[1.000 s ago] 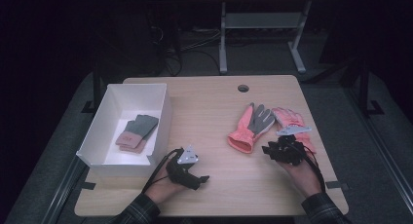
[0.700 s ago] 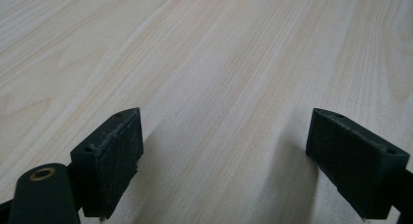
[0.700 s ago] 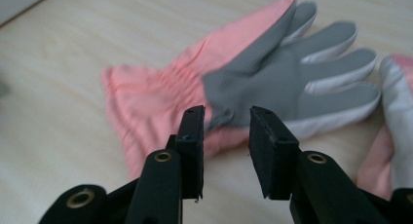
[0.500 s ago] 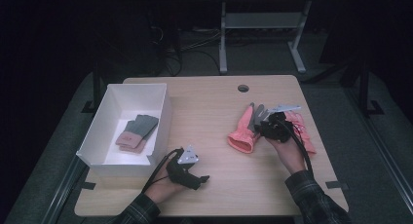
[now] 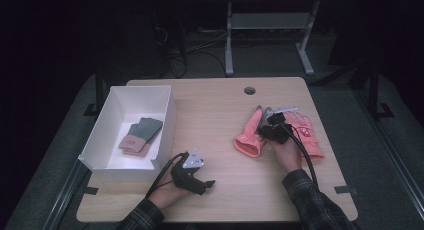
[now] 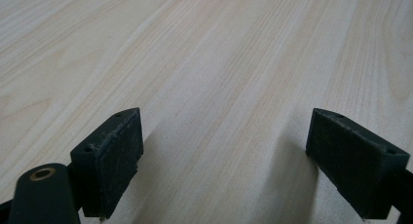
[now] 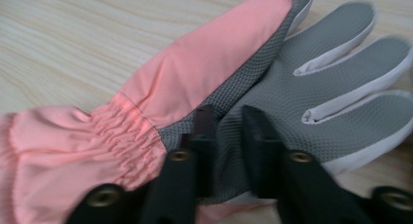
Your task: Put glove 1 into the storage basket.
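While lying palm-up right of table [image 5: 210, 115] centre, pink glove [image 7: 204, 73] pinched at its grey palm by just-closing right gripper [image 7: 226, 136]; left gripper [image 6: 226, 156] agape on bare wood.

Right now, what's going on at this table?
A person is sorting gloves. The right gripper has just been closing its jaws on the grey palm of a pink glove, pinching the fabric. The left gripper rests open over bare table. One glove pair lies in the white box.
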Motion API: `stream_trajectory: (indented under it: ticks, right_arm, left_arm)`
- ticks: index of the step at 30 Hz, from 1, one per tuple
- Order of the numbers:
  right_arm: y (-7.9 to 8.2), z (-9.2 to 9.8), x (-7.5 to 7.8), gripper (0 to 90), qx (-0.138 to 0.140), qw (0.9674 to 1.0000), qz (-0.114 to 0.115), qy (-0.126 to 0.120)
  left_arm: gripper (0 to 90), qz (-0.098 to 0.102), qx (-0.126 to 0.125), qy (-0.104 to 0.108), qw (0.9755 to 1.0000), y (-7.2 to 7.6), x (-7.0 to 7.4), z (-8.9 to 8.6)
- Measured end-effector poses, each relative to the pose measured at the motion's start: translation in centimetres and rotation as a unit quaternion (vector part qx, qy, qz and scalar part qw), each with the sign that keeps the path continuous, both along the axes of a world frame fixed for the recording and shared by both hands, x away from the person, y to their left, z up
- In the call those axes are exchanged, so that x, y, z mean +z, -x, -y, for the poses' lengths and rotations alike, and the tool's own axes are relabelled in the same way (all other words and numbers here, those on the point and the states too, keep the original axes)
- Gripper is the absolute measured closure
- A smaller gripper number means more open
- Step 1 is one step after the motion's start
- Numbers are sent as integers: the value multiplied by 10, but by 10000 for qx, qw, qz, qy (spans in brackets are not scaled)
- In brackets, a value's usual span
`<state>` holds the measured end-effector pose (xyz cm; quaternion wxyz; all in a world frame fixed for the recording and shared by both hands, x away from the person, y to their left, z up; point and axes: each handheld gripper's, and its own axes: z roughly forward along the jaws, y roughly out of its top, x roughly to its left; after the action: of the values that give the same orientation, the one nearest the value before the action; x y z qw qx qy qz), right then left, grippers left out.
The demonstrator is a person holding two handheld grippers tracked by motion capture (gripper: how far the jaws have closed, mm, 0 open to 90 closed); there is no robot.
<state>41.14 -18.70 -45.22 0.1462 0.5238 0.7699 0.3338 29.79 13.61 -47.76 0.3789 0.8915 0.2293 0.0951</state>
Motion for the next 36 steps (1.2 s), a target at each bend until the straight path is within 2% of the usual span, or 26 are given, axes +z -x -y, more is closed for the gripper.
stream_trajectory:
  ticks: [2,3,6,9,16,20,25,30,33,36]
  right_arm:
    - [-1,-1,-2,877,83,10000,39,-23]
    - [-2,-2,-1,893,131,9999,59,0]
    - [-2,1,1,900,218,9997,76,-99]
    - [0,7,9,900,322,9989,43,-331]
    - [16,10,27,900,768,9959,67,-477]
    - [32,8,36,900,1063,9917,46,-716]
    - [53,-2,40,900,1598,9847,-46,-693]
    - [67,-12,33,900,2073,9756,-191,-701]
    - [69,-16,27,880,2196,9733,-285,-605]
    - [72,-17,27,744,2146,9750,-156,-556]
  left_arm:
    - [128,-6,5,-5,10000,0,0,0]
    - [128,-7,5,-7,10000,0,0,0]
    - [128,-9,-3,-9,10000,0,0,0]
    - [128,-9,-10,-11,10000,0,0,0]
    - [128,-7,-6,-15,10000,0,0,1]
    - [127,-6,-2,-13,10000,0,0,1]
    - [128,28,-3,-7,10000,0,0,1]
    - [127,6,18,9,10000,0,0,1]
    - [128,24,8,0,10000,0,0,1]
    - [128,24,10,4,10000,0,0,1]
